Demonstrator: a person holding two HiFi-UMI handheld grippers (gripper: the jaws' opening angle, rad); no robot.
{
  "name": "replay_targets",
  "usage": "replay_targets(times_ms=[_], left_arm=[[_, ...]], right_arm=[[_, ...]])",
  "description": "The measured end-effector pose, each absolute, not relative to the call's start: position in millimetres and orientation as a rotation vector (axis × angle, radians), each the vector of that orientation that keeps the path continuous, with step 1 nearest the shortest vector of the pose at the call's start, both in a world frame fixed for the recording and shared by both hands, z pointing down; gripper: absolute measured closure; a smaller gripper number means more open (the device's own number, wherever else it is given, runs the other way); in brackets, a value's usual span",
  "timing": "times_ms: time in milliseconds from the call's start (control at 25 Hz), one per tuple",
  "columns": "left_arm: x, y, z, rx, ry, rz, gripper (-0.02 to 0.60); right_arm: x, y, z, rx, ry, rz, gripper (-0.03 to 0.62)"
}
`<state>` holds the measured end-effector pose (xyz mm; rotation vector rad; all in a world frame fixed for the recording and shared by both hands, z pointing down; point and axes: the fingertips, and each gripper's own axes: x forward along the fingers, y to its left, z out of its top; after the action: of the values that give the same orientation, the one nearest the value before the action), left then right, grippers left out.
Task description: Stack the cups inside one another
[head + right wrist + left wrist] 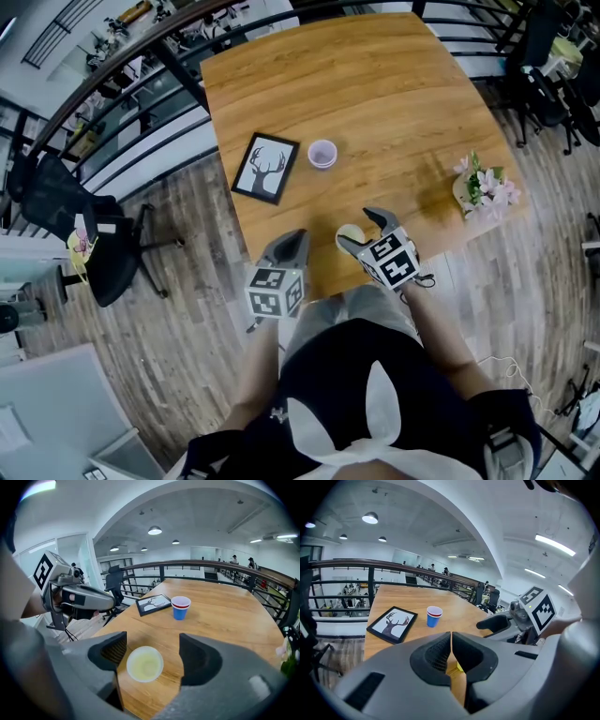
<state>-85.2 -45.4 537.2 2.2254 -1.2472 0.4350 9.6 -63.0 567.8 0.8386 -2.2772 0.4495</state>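
Note:
A pale yellow cup [145, 663] stands upright near the table's front edge, between the jaws of my right gripper [152, 651]. The jaws are open and the cup sits nearer the left one. In the head view the yellow cup [351, 233] shows just beyond my right gripper [359, 230]. A blue cup with a red cup nested in it [180, 607] stands farther back, mid-table [322, 153]. My left gripper [296, 237] is shut and empty at the front edge, left of the yellow cup; its own view shows the jaws pressed together [451, 652] and the blue cup [434, 616] beyond.
A framed deer picture [265, 167] lies left of the blue cup. A small vase of pink flowers [483, 192] stands at the table's right edge. An office chair [84, 234] and a railing [141, 103] are off the left side.

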Motion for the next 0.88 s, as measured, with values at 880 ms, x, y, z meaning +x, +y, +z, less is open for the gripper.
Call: replay_targets(times_ms=[880], left_arm=[[-87, -22, 545, 2.203, -1.238, 0.467, 0.555]], right_arm=[[6, -30, 628, 0.783, -2.138, 0.474, 0.23]])
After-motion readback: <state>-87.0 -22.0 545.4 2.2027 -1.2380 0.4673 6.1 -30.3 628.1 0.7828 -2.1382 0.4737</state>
